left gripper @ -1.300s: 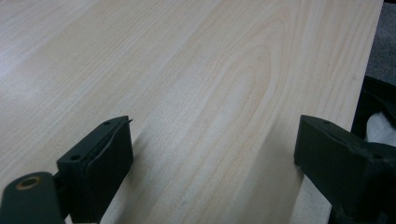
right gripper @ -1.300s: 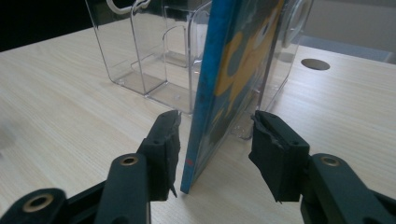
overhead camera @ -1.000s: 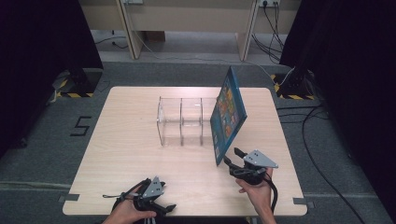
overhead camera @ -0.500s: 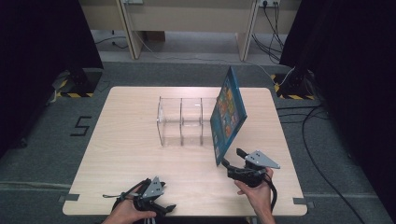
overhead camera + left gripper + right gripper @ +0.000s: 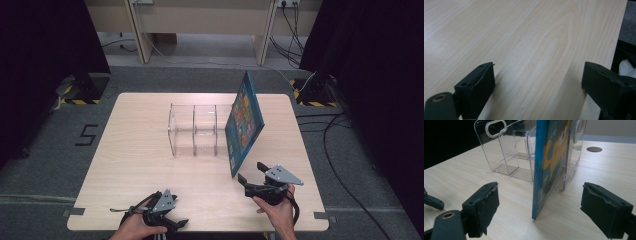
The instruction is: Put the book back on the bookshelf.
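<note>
Right claw opening off book leaning on rack; left claw idling open on tabletop. Next: regrasping, sliding book into slot.

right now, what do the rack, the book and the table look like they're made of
Rack: clear, glossy hard plastic by the look; the table shows through its walls and the edges catch light.
Book: blue printed cover, probably coated card or paper; faint sheen, thin stiff edge.
Table: pale wood-grain top, matte; likely laminate, though solid wood can't be ruled out.
</note>
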A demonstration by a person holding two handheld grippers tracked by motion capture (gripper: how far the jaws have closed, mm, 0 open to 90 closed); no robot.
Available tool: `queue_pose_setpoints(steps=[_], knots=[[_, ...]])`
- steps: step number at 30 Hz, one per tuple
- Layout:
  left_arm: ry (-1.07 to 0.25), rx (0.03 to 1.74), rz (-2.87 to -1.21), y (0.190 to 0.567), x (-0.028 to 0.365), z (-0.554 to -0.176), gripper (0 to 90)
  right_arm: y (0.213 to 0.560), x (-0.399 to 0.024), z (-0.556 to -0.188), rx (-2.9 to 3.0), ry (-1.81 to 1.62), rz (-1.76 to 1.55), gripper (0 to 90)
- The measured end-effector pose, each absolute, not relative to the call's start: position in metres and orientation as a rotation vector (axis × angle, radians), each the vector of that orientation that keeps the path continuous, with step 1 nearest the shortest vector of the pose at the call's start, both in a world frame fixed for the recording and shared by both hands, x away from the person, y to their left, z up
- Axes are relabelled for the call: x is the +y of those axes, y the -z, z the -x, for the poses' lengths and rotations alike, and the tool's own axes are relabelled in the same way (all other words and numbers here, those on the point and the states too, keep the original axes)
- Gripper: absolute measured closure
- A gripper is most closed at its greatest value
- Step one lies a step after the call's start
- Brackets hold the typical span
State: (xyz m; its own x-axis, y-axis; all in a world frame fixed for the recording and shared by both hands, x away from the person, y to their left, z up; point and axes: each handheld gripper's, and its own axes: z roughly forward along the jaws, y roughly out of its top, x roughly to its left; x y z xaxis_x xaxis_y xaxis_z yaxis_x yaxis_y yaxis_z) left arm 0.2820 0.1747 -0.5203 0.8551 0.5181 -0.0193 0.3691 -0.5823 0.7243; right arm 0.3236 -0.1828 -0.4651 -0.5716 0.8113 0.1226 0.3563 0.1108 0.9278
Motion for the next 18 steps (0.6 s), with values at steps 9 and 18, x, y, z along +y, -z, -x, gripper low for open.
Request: queue_pose_setpoints(steps=[9,18], knots=[[-0.249,0.640,-2.255,0.520,0.175,-0.282,10.7,0.466,-0.187,-0.316,1.988,-1.453,-1.125,15.8],[-0.249,0.639,-2.254,0.520,0.175,-0.282,10.6,0.466,-0.190,-0.310,1.998,-1.453,-1.126,15.8]])
